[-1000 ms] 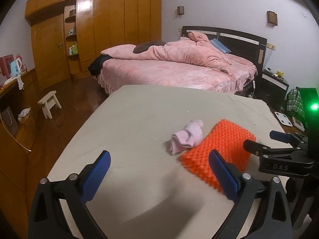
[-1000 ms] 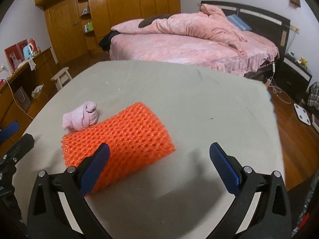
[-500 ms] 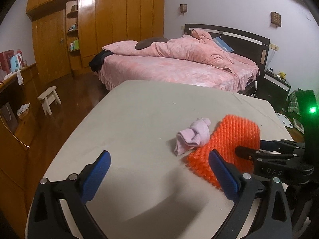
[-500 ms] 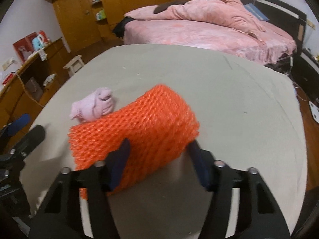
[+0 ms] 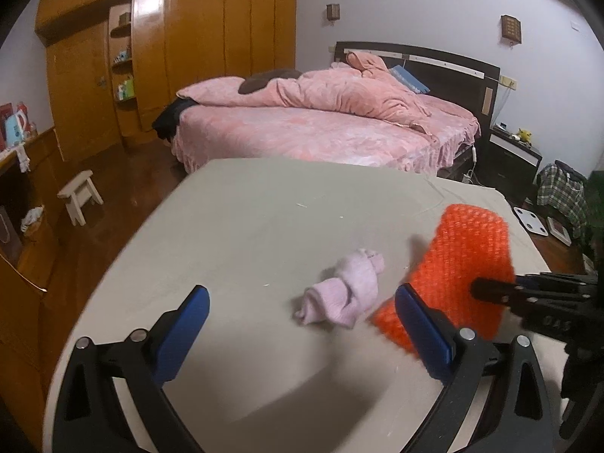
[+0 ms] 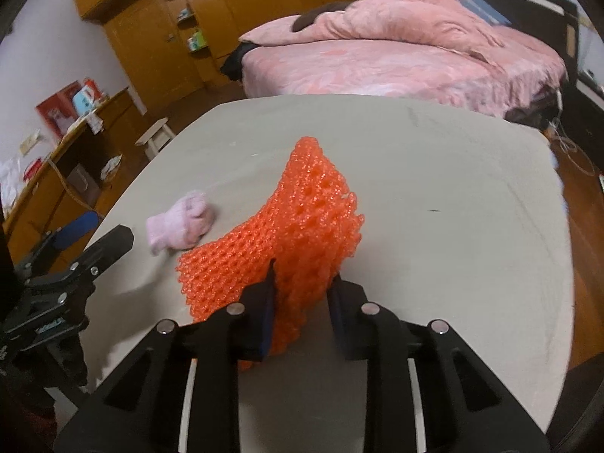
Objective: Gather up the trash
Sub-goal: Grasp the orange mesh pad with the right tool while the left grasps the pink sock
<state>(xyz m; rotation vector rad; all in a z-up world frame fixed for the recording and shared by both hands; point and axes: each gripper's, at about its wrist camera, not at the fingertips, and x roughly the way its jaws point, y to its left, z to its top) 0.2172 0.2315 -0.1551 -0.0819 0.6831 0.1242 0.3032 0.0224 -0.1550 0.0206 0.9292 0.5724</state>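
1. Right gripper (image 6: pixel 302 304): black frame with blue-padded fingers, closing on the near edge of the orange foam mesh sleeve (image 6: pixel 298 234). The foam sits between the pads, already pinched in and buckling upward at the far end. From the left wrist view the same sleeve (image 5: pixel 468 264) stands tilted, its near part off the bench, with the right gripper's fingers coming in from the side.
2. Left gripper (image 5: pixel 302 336): fingers wide apart, nothing between them, hovering over bare bench, aimed toward the sock.
3. Handling, as judged: the sleeve looks very light, soft and springy, an open honeycomb net that crushes under the pads. No breakage risk. It may flop or spring loose if only a thin edge is caught, so a deeper bite across the doubled layers seems safer.
4. Small pale pink knitted sock, rolled up (image 5: pixel 347 290), lies on the bench just beside the sleeve, on its left. Soft, limp, fuzzy. Whether the two touch is unclear.
5. Bench (image 5: pixel 245 234): flat top under a matte grey-beige cloth, lightly creased, a few specks.
6. Beyond: bed with rumpled pink plush bedding (image 5: pixel 321 128), glossy wooden wardrobe (image 5: pixel 170 49), small white stool (image 5: pixel 79 196) on dark wood floor.
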